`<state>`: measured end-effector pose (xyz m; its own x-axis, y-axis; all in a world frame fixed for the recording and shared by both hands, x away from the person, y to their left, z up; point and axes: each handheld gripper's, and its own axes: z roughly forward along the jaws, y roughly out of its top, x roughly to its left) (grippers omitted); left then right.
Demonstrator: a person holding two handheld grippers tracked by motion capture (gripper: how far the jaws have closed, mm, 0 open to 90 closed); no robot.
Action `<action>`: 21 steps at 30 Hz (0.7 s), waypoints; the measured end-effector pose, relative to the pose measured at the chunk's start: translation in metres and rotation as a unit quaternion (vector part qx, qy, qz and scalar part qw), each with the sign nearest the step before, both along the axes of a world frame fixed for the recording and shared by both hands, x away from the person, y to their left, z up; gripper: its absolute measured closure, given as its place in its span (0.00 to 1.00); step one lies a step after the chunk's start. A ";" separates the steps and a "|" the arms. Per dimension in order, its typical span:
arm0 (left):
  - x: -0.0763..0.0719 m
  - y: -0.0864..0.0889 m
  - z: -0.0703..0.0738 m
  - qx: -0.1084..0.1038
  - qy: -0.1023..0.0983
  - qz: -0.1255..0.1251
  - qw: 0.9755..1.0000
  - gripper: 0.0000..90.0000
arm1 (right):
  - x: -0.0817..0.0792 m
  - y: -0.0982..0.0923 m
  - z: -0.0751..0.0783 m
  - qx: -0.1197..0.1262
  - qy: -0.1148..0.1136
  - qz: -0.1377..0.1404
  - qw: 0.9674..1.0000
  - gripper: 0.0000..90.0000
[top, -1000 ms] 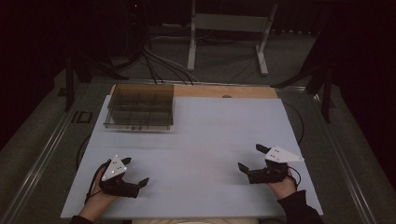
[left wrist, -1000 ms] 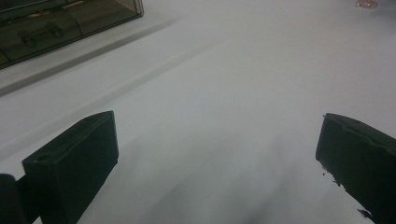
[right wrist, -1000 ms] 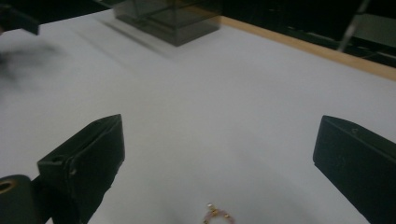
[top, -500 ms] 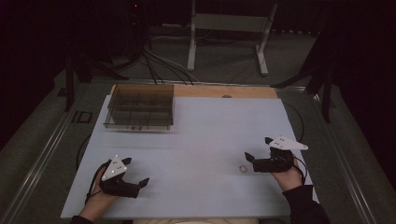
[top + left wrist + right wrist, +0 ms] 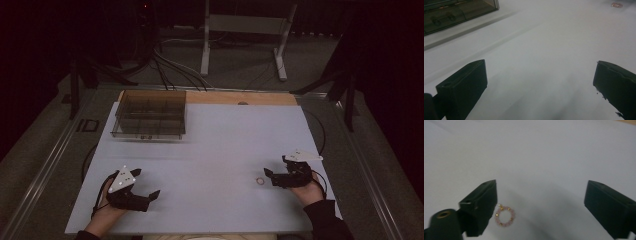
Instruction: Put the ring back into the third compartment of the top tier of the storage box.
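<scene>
A small ring of pink and gold beads (image 5: 259, 181) lies flat on the white sheet (image 5: 225, 145) at the near right. In the right gripper view the bead ring (image 5: 504, 216) rests just beside the left jaw, touching nothing. My right gripper (image 5: 276, 166) stands open a little to the ring's right, its jaws (image 5: 541, 192) wide apart and empty. At the near left my left gripper (image 5: 146, 183) is also open and empty, low over the bare sheet (image 5: 539, 75). From that gripper's view the bead ring (image 5: 616, 4) shows far off at the top right.
A clear box with compartments (image 5: 150, 115) stands at the back left of the sheet, and the box (image 5: 449, 15) shows at the top left of the left gripper view. A wooden strip (image 5: 240, 98) edges the sheet's far side. Cables and a stand's legs lie beyond the table.
The bead ring, unseen a second ago, now lies on the sheet in front of the right gripper. That gripper has drawn slightly back and to the right. The left gripper has stayed put.
</scene>
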<state>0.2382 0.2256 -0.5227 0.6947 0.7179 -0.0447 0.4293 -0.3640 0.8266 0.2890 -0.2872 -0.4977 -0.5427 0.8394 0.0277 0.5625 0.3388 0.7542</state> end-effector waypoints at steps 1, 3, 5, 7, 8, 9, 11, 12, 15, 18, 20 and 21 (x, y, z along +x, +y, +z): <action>0.000 0.000 0.000 0.001 0.001 0.000 1.000 0.00 | 0.000 0.000 0.000 0.000 0.000 0.000 1.000 0.18; 0.001 0.000 -0.001 0.003 0.004 -0.001 1.000 0.00 | 0.000 0.004 -0.005 0.002 0.014 0.004 1.000 0.18; 0.001 0.000 -0.001 0.001 0.006 -0.001 1.000 0.00 | 0.000 0.008 -0.009 -0.007 0.025 0.012 1.000 0.23; 0.001 0.001 -0.001 0.000 0.008 0.003 1.000 0.00 | -0.001 0.013 -0.014 -0.018 0.044 0.019 0.999 0.35; 0.001 0.001 -0.001 -0.002 0.008 0.003 1.000 0.00 | -0.002 0.014 -0.016 -0.022 0.047 0.023 0.998 0.39; 0.001 0.001 -0.001 -0.002 0.008 0.003 1.000 0.00 | -0.002 0.014 -0.016 -0.022 0.047 0.023 0.998 0.39; 0.001 0.001 -0.001 -0.002 0.007 0.003 1.000 0.00 | -0.002 0.015 -0.017 -0.019 0.055 0.027 0.998 0.49; 0.001 0.001 -0.001 -0.001 0.008 0.003 1.000 0.00 | -0.002 0.015 -0.018 -0.016 0.058 0.031 0.998 0.54; 0.002 0.001 -0.002 -0.001 0.009 0.002 1.000 0.00 | -0.001 0.017 -0.020 -0.012 0.069 0.039 0.997 0.66; 0.002 0.002 -0.002 -0.006 0.008 0.003 1.000 0.00 | -0.001 0.020 -0.025 -0.024 0.072 0.048 0.996 0.74; 0.002 0.002 -0.002 -0.003 0.011 0.004 1.000 0.00 | -0.001 0.020 -0.026 -0.023 0.073 0.050 0.996 0.76; 0.002 0.001 -0.002 -0.002 0.010 0.003 1.000 0.00 | -0.001 0.021 -0.026 -0.028 0.071 0.054 0.996 0.78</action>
